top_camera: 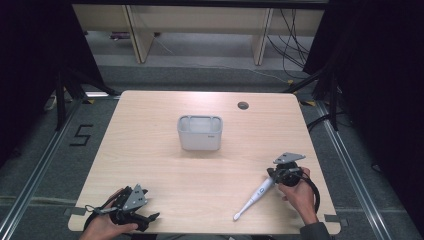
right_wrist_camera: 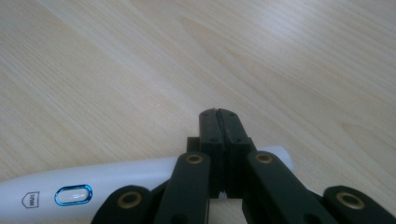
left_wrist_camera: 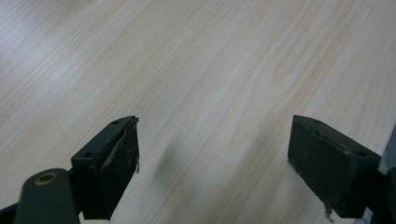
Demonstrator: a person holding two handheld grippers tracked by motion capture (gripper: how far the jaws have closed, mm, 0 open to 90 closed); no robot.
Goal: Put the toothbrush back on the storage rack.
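Observation:
A white electric toothbrush (top_camera: pixel 254 198) lies flat on the wooden table (top_camera: pixel 165 170) at the front right, its brush head toward the front edge. My right gripper (top_camera: pixel 272 175) sits at the handle end with its jaws shut against each other. In the right gripper view those closed tips (right_wrist_camera: pixel 217 114) rest over the tabletop, nothing is between them, and the toothbrush (right_wrist_camera: pixel 107 184) with its blue-ringed button passes crosswise beneath the linkages. My left gripper (top_camera: pixel 148 214) rests at the front left corner in a hand. It (left_wrist_camera: pixel 212 158) stands open over bare wood.
A pale grey box-shaped holder (top_camera: pixel 200 132) with compartments stands upright at the middle of the table. A round cable hole (top_camera: pixel 243 105) is at the back right. Dark curtains flank the table, and furniture legs and cables are on the floor beyond.

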